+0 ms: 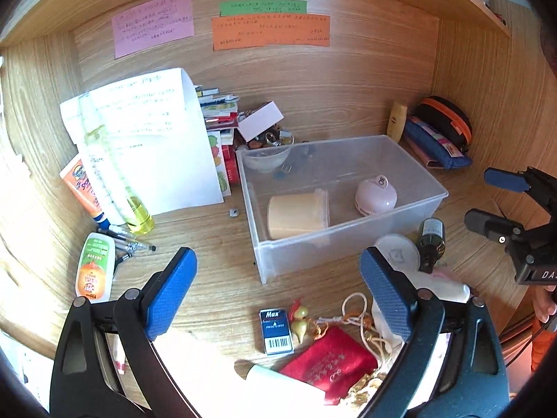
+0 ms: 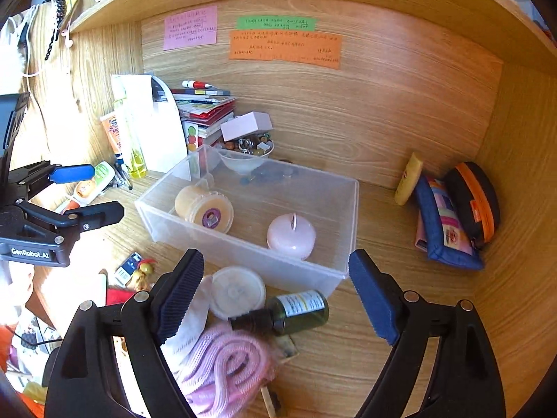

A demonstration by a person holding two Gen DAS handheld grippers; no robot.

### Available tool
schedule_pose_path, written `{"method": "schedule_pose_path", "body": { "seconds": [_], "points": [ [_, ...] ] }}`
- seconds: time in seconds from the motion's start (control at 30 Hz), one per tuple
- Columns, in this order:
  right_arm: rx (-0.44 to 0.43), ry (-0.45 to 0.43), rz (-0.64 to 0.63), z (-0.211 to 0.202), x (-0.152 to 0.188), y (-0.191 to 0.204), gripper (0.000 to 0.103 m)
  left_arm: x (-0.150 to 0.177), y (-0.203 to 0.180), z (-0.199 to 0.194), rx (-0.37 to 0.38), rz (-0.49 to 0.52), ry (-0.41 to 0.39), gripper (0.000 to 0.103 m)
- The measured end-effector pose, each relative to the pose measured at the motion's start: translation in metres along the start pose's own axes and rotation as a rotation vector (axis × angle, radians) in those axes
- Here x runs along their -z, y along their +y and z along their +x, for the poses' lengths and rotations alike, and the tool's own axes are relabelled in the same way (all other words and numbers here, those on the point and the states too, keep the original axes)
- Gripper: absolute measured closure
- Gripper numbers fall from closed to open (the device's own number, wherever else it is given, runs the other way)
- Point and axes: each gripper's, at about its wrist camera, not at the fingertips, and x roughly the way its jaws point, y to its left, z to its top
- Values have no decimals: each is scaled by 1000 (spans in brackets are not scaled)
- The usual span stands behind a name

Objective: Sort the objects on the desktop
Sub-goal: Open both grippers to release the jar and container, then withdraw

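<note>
The clear plastic bin [image 1: 410, 188] sits mid-desk, and it's plainly the collecting point: a yellow lidded tub [image 2: 203, 209] lies on its side in there at about nine o'clock, with a pink apple-shaped gadget [image 2: 291, 236] just beside it toward three. Two in, plenty left outside.

Hard against the bin's near wall, at six o'clock, a round white lid [image 2: 237, 292] and a small green glass bottle [image 2: 299, 311] lie touching each other, the bottle tipped flat, dark cap pointing left. A pink knitted cloth [image 2: 222, 365] bunches right below them.

The right gripper [image 2: 275, 296] hangs over exactly that cluster, tongs spread wide, nothing in them. I'd guess the bottle or lid goes next; being round and on its side, the bottle could roll if nudged.

The left gripper [image 1: 278, 296] is wide too, empty, poised over the front clutter: a blue Max staple box [image 1: 276, 331], a red pouch [image 1: 329, 362], a gourd charm [image 1: 301, 320] on cord.

Out at nine o'clock, pens and an orange-labelled bottle [image 1: 94, 268] wait. At two o'clock, pencil cases [image 2: 452, 223] lean in the corner, already out of the way.
</note>
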Motion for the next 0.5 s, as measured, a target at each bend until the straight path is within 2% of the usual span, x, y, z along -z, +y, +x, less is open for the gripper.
{"method": "schedule_pose_path", "body": {
  "seconds": [0.17, 0.5],
  "points": [
    [26, -11, 18, -10, 24, -2, 19, 29, 4, -6, 4, -4, 29, 7],
    [29, 55, 110, -6, 72, -14, 20, 81, 12, -7, 31, -43, 104, 7]
  ]
}}
